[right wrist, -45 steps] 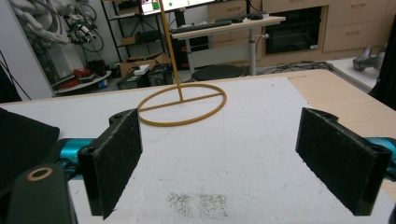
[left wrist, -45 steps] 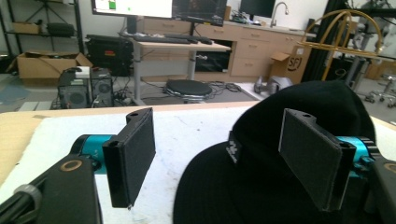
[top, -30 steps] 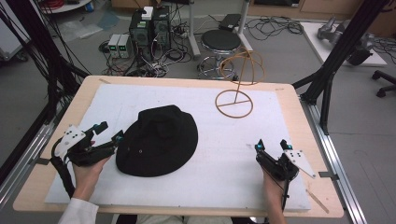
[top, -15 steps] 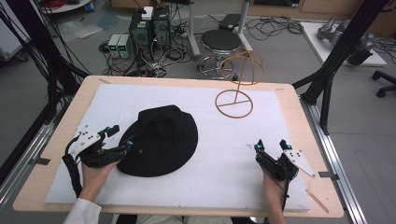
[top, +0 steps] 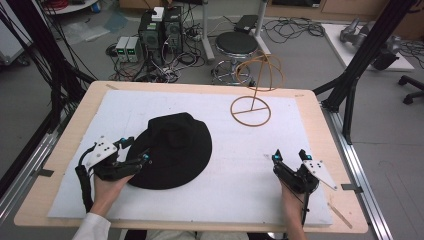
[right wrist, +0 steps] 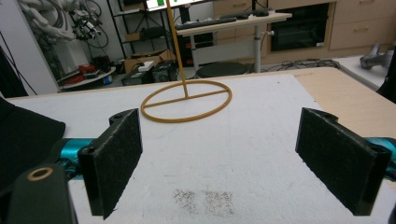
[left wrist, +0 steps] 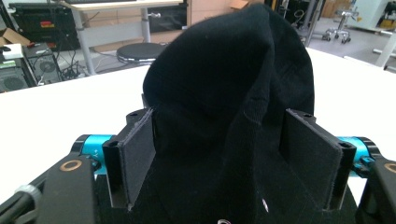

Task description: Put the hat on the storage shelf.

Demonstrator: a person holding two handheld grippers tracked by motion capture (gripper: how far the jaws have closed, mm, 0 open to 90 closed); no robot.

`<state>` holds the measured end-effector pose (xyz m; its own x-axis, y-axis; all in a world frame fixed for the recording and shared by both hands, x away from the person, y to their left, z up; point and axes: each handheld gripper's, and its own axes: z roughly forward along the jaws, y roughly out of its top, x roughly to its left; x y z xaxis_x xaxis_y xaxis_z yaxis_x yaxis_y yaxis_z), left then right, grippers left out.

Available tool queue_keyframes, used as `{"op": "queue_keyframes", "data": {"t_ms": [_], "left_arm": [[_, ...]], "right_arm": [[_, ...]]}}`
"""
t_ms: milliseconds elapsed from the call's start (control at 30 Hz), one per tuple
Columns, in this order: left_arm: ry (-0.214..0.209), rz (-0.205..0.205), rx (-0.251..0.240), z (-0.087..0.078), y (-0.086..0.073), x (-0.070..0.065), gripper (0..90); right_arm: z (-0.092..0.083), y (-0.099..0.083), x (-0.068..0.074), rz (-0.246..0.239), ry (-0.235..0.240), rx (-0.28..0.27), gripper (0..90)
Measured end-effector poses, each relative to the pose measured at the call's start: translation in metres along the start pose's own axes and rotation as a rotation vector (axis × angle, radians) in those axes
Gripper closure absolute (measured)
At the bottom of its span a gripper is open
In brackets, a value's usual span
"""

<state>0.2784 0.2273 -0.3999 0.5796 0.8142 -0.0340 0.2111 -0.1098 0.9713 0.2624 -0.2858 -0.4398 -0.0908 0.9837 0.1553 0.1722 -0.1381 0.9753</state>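
A black hat (top: 172, 150) lies on the white mat (top: 240, 150) covering the counter (top: 75, 125), left of centre. The left hand-held gripper (top: 135, 150) sits at the hat's left brim, jaws apart with the brim between them. The right hand-held gripper (top: 289, 156) rests near the mat's right front, jaws apart around nothing. A wooden hat stand (top: 252, 100) is at the back.
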Motion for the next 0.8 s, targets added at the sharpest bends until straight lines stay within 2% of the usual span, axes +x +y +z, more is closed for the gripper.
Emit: {"op": "queue_keyframes", "data": {"t_ms": [200,600,667,800], "left_arm": [[0.002,0.017,0.038,0.007,-0.006,-0.003,27.3],[0.029,0.047,0.082,0.018,-0.014,-0.006,27.7],[0.045,0.052,0.075,0.018,-0.014,-0.006,30.5],[0.047,0.051,0.072,0.019,-0.014,-0.007,40.3]], "right_arm": [[-0.001,0.001,0.000,0.006,-0.008,-0.002,13.8],[-0.001,0.001,0.003,-0.028,-0.007,-0.004,13.8],[-0.001,0.001,0.003,-0.031,-0.008,-0.008,13.8],[-0.002,0.001,0.002,-0.027,-0.011,-0.006,13.8]]}}
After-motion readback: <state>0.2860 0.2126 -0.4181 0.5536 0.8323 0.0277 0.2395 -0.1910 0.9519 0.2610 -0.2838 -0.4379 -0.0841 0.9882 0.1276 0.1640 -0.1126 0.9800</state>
